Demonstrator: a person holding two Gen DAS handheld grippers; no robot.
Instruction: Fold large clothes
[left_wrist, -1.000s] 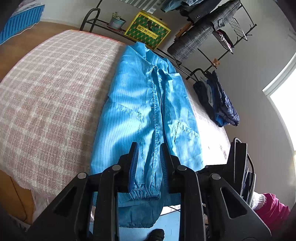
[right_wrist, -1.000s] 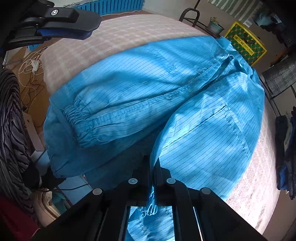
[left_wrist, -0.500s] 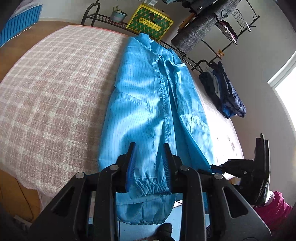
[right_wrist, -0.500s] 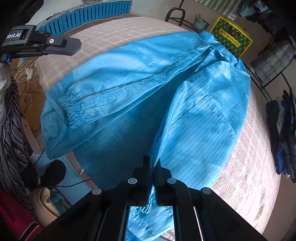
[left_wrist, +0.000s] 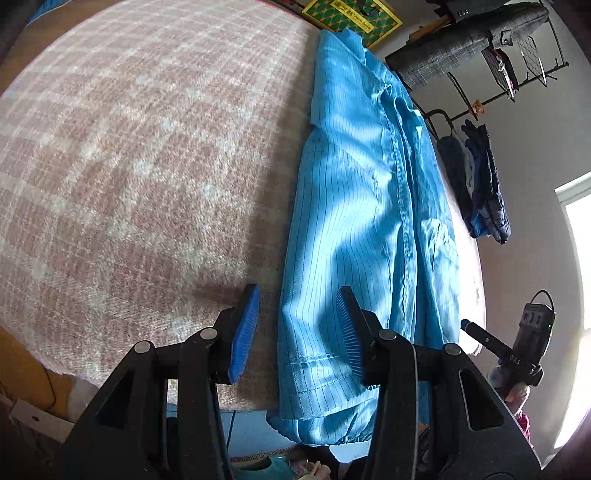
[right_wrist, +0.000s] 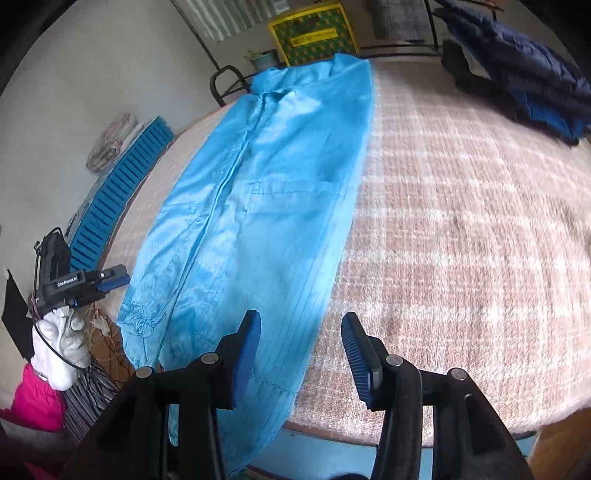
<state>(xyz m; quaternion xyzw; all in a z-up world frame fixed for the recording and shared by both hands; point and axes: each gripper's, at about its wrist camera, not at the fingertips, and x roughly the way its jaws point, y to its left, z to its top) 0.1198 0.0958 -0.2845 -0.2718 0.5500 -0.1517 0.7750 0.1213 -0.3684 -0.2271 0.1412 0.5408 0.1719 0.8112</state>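
On my left wrist view, the far left is all checked pink-and-white blanket (left_wrist: 129, 166), spread over the bed and bare of anything else. Moving right, my left gripper (left_wrist: 295, 328) sits low in the frame with its jaws apart — they have just been opening, and the blue pads press on nothing. The hem end of the blue striped garment (left_wrist: 362, 229) lies under and between them: one finger is over the blanket just beside the cloth's edge, the other over the cloth itself. The garment runs lengthwise away from me, folded into a narrow long strip, its collar at the far edge of the bed and its lower end drooping over the near edge. Right of it, a pile of dark clothes (left_wrist: 484, 192) lies at the bed's far side, and the other gripper's tip pokes in at the right edge.

On the right wrist view, the left gripper shows at the far left, held in a white-gloved hand (right_wrist: 62, 339). Next comes the same garment, an elastic cuff hanging off the near-left corner. Then my right gripper (right_wrist: 301, 347) — released as well, its jaws having just opened; its left finger (right_wrist: 245, 354) sits above the cloth's edge, the right one above bare blanket. Nothing is gripped. Dark clothes fill the top right corner.
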